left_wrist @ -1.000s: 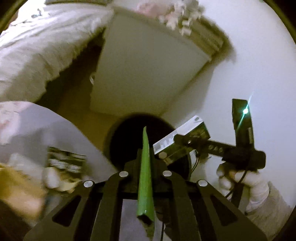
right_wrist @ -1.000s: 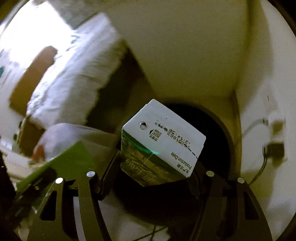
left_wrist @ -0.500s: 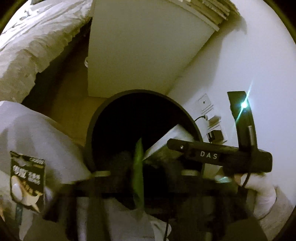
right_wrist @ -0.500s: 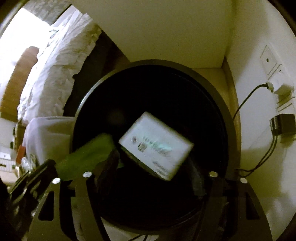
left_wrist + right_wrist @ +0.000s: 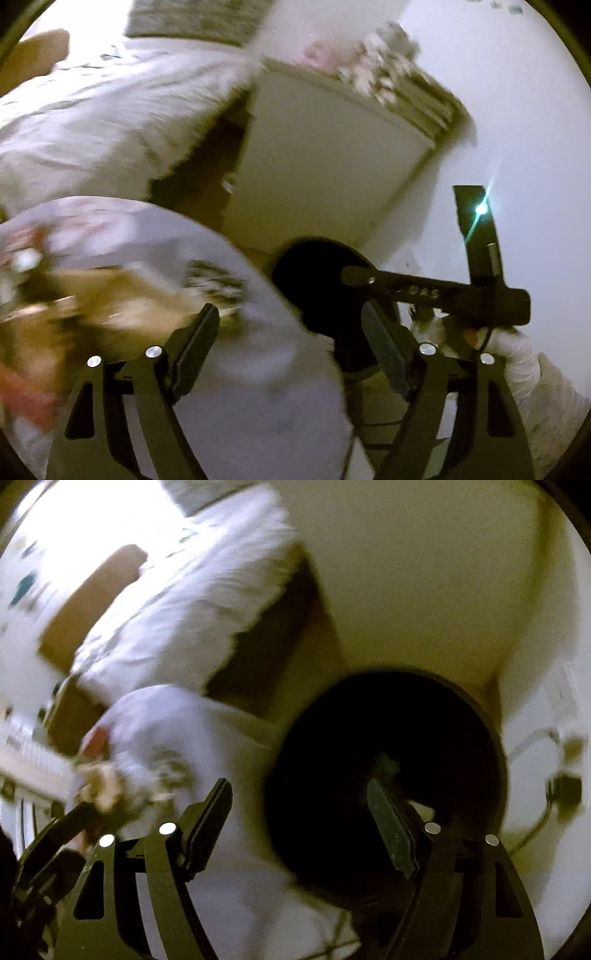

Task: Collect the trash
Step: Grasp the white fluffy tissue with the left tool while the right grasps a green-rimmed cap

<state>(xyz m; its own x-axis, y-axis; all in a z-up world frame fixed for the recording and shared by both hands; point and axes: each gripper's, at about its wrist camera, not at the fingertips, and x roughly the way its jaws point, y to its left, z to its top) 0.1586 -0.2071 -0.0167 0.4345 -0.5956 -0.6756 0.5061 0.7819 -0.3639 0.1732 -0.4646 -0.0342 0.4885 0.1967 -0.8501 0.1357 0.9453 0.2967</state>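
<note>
Both claws now stand spread and empty: the left gripper [image 5: 290, 334] has let go its green strip, the right gripper [image 5: 299, 812] its white carton — both presumably down in the round black bin [image 5: 384, 775], though its dark interior hides them. More blurred litter waits on the white round table [image 5: 258, 406].

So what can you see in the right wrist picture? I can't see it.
The right gripper is open and empty above a round black trash bin. A white table sits to its left, with a white bed behind; everything is blurry.
</note>
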